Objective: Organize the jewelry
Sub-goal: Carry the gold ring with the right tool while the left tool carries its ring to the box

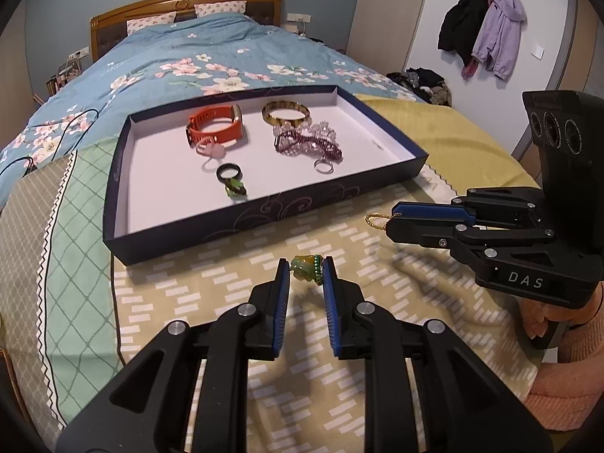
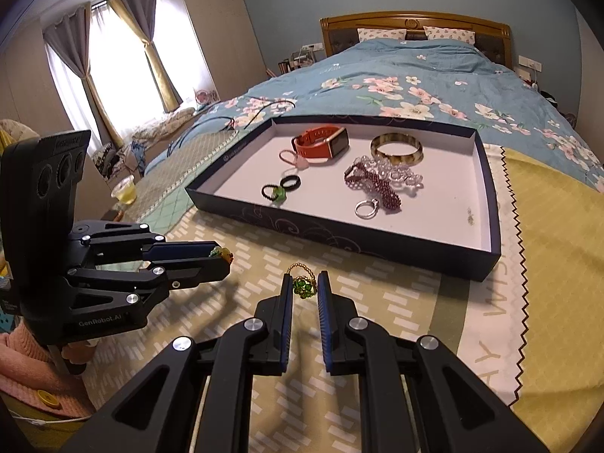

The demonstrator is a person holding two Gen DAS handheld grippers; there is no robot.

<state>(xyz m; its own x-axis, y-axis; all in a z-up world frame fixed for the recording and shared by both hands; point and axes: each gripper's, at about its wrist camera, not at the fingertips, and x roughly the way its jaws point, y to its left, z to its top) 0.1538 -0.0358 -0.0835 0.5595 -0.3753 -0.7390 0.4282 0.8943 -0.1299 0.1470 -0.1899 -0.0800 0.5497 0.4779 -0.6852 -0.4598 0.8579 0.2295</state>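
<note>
L gripper [image 1: 306,268] jaws narrow, clamped on green-yellow bead ring [image 1: 306,267]. R gripper [image 2: 305,286] jaws narrow, clamped on green bead charm [image 2: 304,286] w/ gold chain. Both just near side of tray [image 2: 339,241] on bed, holding watch, bangle, bracelets, rings.

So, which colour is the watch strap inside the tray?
Orange-red; the watch strap shows best in the left wrist view.

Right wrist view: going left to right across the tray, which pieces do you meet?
Pink ring → black beaded ring → orange watch → silver ring → bangle, all inside the tray.
</note>
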